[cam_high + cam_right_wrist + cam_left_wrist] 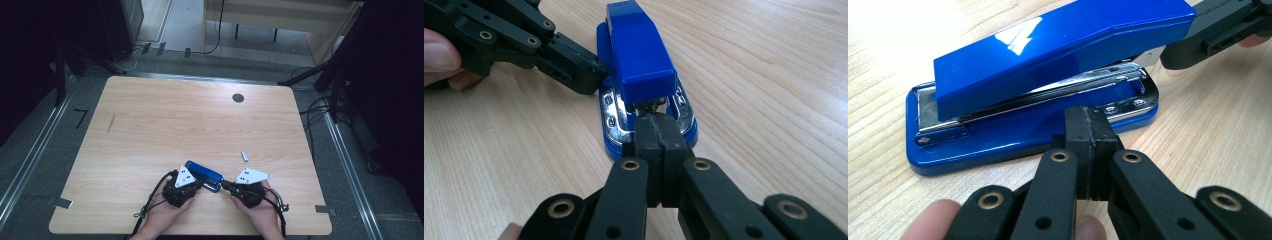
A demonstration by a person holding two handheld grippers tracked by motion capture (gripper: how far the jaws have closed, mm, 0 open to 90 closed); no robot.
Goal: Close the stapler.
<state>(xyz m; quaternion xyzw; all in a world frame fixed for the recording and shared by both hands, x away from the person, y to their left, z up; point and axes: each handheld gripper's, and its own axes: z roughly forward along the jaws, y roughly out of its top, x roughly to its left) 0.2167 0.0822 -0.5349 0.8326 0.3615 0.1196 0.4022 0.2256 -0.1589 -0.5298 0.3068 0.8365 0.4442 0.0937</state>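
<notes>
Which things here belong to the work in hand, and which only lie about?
In the work:
- blue stapler
- left gripper, jaws shut, at the stapler's side
- right gripper, jaws shut, at its rear end

Lying about:
- small silver piece
- round dark table hole

stapler (pixel 204 176) on the table's (pixel 165 125) near edge, left gripper (pixel 196 186) at its side, right gripper (pixel 225 184) at its end (both touching), small piece (pixel 245 156) beyond the right gripper

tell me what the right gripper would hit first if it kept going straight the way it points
Most likely the blue stapler. The right gripper, jaws shut, points at the stapler's near end, its tips at the metal plate under the blue top. Whether they already touch it is unclear.
</notes>
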